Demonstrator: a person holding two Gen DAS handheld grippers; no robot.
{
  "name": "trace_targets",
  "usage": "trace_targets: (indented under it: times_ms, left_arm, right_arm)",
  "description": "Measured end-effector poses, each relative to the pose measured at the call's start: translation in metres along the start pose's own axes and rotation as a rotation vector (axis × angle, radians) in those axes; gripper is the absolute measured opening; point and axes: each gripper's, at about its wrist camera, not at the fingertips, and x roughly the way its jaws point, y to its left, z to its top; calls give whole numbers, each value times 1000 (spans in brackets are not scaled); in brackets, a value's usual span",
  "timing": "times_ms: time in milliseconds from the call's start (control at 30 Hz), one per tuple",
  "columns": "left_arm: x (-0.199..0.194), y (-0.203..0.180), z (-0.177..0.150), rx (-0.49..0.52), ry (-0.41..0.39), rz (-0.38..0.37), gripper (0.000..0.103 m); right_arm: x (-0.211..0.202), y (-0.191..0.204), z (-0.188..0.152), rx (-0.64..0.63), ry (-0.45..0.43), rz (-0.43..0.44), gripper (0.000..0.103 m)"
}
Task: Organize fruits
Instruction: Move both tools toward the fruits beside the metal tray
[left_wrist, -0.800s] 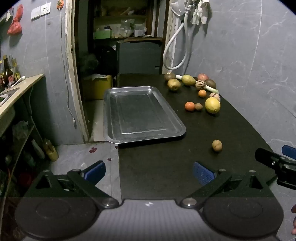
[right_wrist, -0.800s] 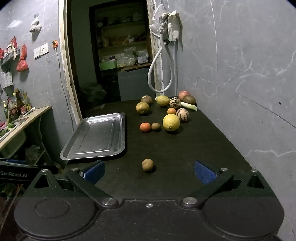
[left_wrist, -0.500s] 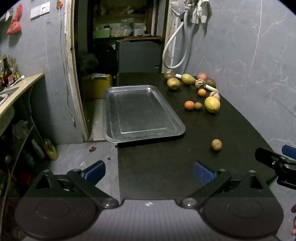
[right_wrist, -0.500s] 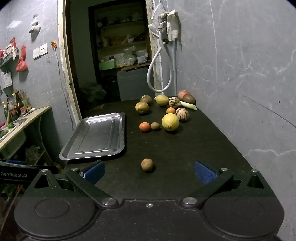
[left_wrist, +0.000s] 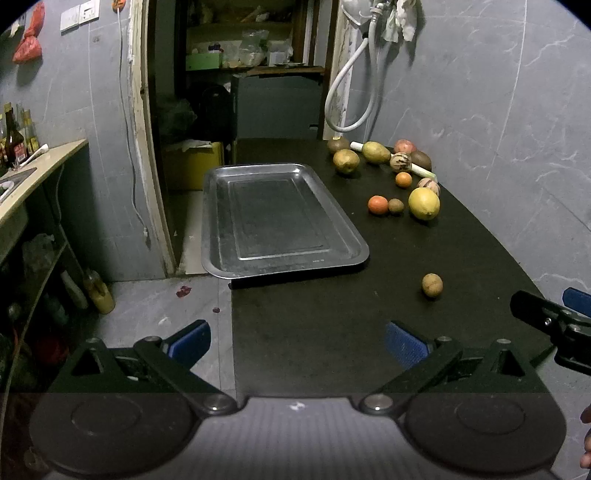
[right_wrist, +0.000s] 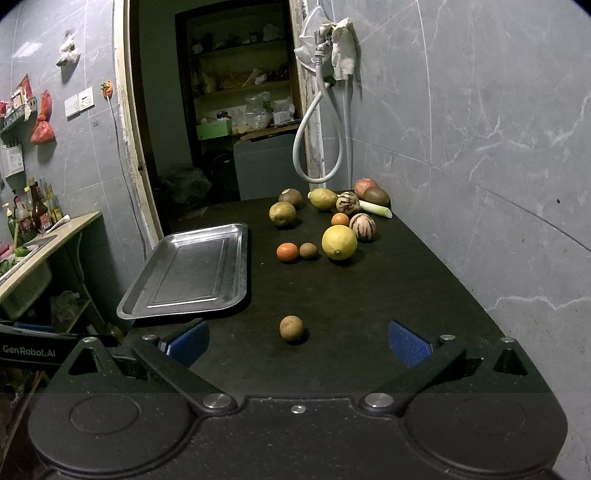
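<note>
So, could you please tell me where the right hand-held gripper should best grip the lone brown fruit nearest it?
Probably across the middle of the lone brown fruit, coming from the near side: it is small, roundish and clear of the others, already between the open right hand-held gripper.

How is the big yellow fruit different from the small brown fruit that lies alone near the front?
The yellow fruit is clearly larger and bright yellow with a small tip; the lone brown fruit is small, round and dull tan. The yellow one sits among other fruits near the wall; the brown one lies apart, nearest the tongs. Both rest on the dark table, outside the metal tray.
</note>
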Motion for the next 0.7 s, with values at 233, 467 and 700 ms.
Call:
trace_targets:
  times_ms: [233,467,700]
  left_arm:
    - [2,-1,0,-1,9,0,102]
    - [6,-4,2,-2,21,2,102]
    - [10,-7,4,-2,38,3,102]
  right_arm:
    - [1,-1,0,2,2,0,103]
    - [2,-2,2,4,3,0,103]
    - [2,-5,-1,6,7,-1,103]
